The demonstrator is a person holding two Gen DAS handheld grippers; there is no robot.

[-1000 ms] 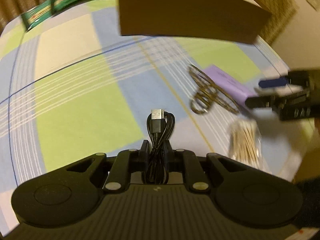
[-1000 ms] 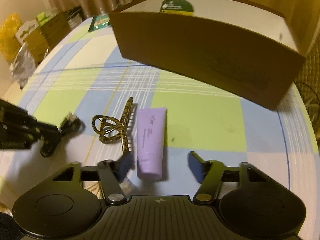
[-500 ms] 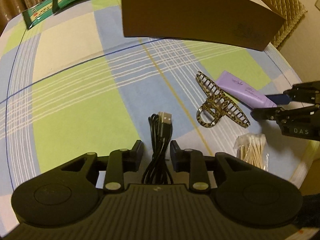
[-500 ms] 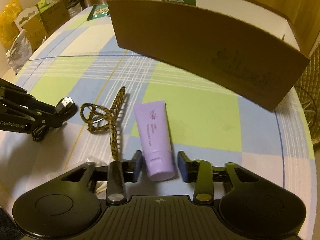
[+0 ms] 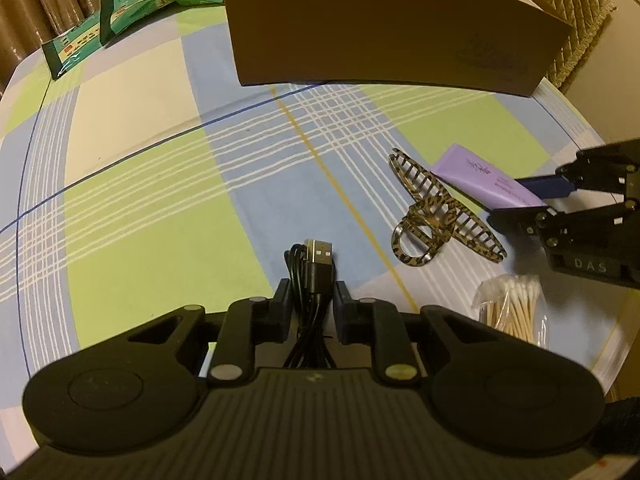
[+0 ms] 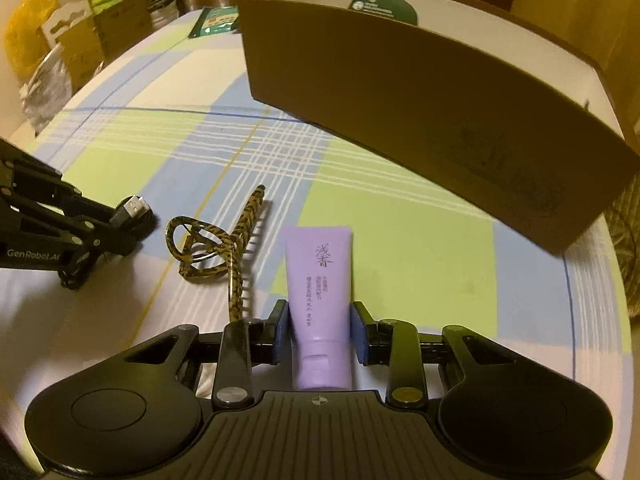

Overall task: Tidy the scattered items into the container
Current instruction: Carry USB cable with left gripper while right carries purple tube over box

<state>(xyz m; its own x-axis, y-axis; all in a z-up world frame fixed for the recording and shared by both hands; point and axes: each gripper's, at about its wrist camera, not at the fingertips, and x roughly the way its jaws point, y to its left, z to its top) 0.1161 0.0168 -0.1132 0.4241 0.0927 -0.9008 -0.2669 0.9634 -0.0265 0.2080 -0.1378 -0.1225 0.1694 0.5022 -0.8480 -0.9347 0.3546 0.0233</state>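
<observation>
**Meanwhile, two pickups are lined up at once**

The left gripper is set astride the coiled black USB cable, its jaws narrow and closing, with small gaps visible between pads and coil; a firm hold is not yet shown. The right gripper is placed around the lower body of the purple tube, jaws closing, the blue pads at or almost at its sides. Each item is approached along its length, presumably so that the narrow width is spanned.

The leopard-print hair claw and the bag of cotton swabs are left lying between the grippers. The brown cardboard box, judged the container, stands beyond them on the checked blue, green and cream tablecloth. Green packets lie at the far edge; curtains and stacked bags are seen behind.
</observation>
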